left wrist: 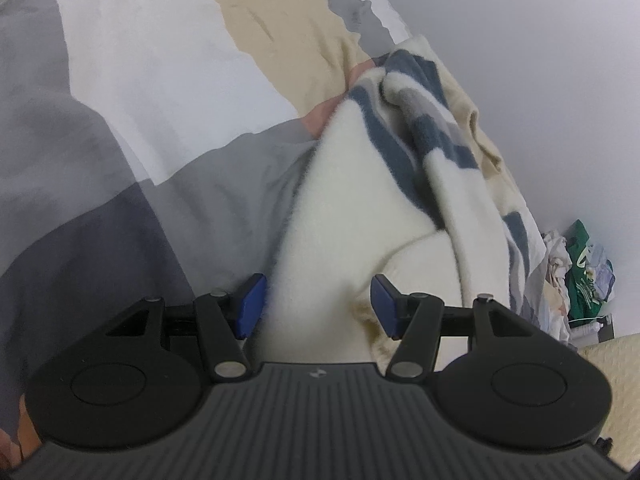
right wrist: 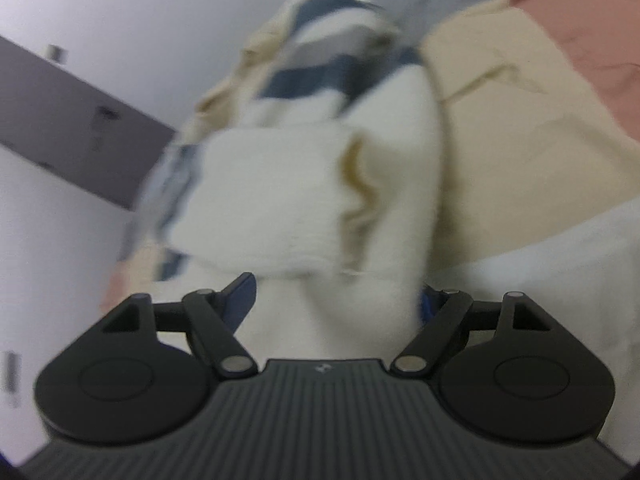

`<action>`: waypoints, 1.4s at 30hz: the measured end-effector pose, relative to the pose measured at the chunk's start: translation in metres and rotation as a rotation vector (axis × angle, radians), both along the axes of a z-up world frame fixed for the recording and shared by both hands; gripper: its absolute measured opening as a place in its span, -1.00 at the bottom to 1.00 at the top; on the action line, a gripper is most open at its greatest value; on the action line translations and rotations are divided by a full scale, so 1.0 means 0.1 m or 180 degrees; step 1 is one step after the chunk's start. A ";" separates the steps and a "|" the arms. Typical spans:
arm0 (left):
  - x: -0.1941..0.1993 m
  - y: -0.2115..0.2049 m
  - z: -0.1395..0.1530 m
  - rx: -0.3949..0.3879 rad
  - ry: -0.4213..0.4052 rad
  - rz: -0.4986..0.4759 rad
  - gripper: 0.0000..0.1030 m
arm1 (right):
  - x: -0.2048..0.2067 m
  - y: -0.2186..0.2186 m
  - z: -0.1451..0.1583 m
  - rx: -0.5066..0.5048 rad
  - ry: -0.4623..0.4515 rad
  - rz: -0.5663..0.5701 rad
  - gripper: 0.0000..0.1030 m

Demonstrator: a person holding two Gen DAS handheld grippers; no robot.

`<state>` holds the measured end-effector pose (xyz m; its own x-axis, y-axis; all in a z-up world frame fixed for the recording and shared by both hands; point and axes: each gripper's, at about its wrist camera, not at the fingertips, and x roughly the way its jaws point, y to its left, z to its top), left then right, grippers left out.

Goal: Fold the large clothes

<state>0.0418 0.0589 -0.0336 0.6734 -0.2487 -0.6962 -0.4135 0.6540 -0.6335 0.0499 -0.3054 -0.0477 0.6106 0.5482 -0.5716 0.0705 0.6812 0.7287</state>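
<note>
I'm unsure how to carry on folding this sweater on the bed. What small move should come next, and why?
Probably close the left gripper on the cream sweater. Its blue pads stand apart with the sweater's edge between them, not pinched. The right gripper is open too, with cloth between its fingers, so nothing is gripped. The sweater lies bunched on the patchwork bedcover, so it needs a hold before it can be spread.

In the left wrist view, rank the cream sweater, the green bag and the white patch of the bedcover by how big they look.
1. Cream sweater, though it lies nearest the camera, which inflates it.
2. White patch of the bedcover; close to the sweater, so unsure.
3. Green bag, clearly smallest, and farthest off.
</note>
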 end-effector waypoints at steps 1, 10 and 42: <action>-0.01 -0.01 0.00 0.0007 -0.0002 0.0000 0.22 | -0.02 0.01 0.04 0.0063 -0.0101 0.0041 0.55; -0.03 -0.04 -0.02 -0.0053 -0.0016 -0.0014 0.23 | -0.16 -0.05 0.29 0.0905 -0.0852 0.0324 0.56; 0.00 -0.36 -0.21 -0.0552 0.0055 -0.0493 0.22 | -0.10 0.08 -0.03 -0.0153 0.0312 -0.0542 0.53</action>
<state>0.0420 0.0228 -0.0545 0.6062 -0.4650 -0.6452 -0.3285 0.5924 -0.7356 0.0398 -0.2977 -0.0504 0.6322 0.4124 -0.6559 0.2567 0.6873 0.6795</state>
